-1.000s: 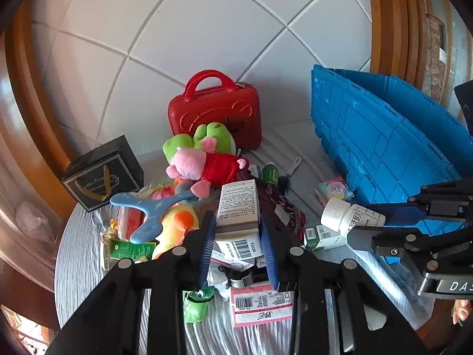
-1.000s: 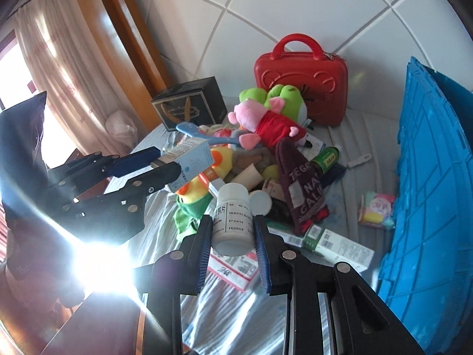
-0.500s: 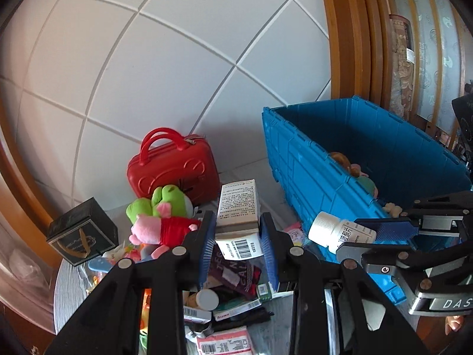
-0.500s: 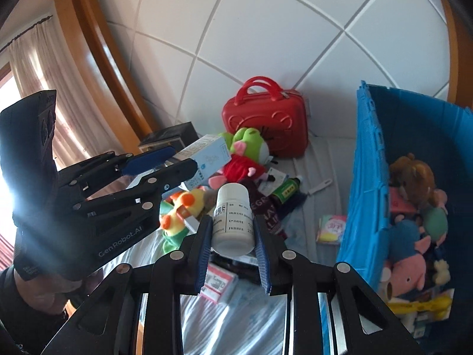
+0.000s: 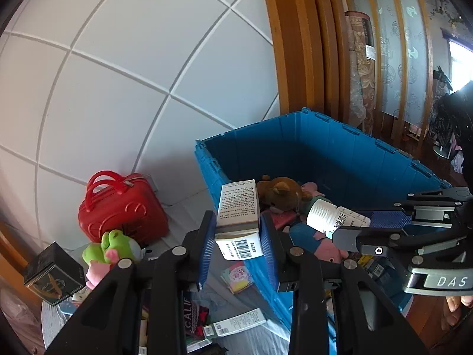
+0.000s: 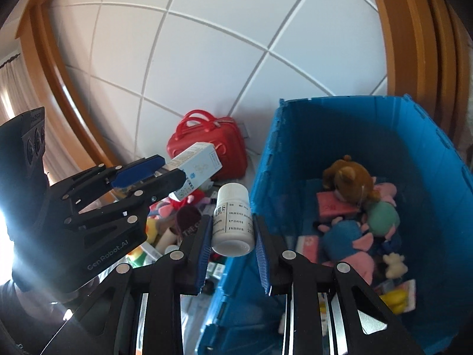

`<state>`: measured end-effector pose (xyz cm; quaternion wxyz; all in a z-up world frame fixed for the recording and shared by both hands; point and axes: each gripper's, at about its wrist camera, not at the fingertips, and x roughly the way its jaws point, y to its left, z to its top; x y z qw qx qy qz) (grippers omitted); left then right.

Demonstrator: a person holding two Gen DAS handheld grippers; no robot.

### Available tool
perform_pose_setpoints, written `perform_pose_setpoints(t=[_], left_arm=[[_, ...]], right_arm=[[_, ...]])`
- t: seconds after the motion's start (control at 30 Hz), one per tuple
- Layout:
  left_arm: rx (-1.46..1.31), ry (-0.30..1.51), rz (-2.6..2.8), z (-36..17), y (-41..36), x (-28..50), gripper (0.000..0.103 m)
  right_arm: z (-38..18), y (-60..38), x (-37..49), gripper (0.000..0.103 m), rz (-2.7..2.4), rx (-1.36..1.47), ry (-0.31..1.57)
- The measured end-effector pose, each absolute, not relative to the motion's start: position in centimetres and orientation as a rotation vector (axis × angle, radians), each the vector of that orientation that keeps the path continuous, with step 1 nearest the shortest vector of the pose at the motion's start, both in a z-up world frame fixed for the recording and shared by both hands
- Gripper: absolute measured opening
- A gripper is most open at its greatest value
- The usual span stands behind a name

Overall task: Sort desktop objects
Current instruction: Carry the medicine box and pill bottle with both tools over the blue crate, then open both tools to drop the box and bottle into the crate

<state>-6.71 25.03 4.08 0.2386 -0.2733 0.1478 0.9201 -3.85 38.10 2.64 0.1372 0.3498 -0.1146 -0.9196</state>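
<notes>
One blue plastic crate [image 6: 419,136], one red toy suitcase [image 5: 124,210], one white pill bottle [image 6: 232,219], one printed cardboard box [image 5: 239,217] (both gripped), one black cube box [image 5: 53,273].

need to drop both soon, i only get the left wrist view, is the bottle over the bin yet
Observer: Right wrist view shows the white bottle clamped in the right gripper, right above the blue bin near wall, roughly over its edge.
Operator: and my box, how does it sit
Observer: From that side the white box sticks out of the left gripper, tilted upward, in front of the red case.
Operator: whats in the bin corner i cant see
Observer: A small cream plush and a yellow toy lie near the right wall.
</notes>
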Motion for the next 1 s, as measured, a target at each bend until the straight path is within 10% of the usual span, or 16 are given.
perform_pose_setpoints(t=[1.0], left_arm=[[-0.78, 0.496, 2.319, 3.7, 38.9, -6.9, 0.03]], right_arm=[[0.9, 52.3, -3.7, 0.027, -2.885, 1.154, -0.516]])
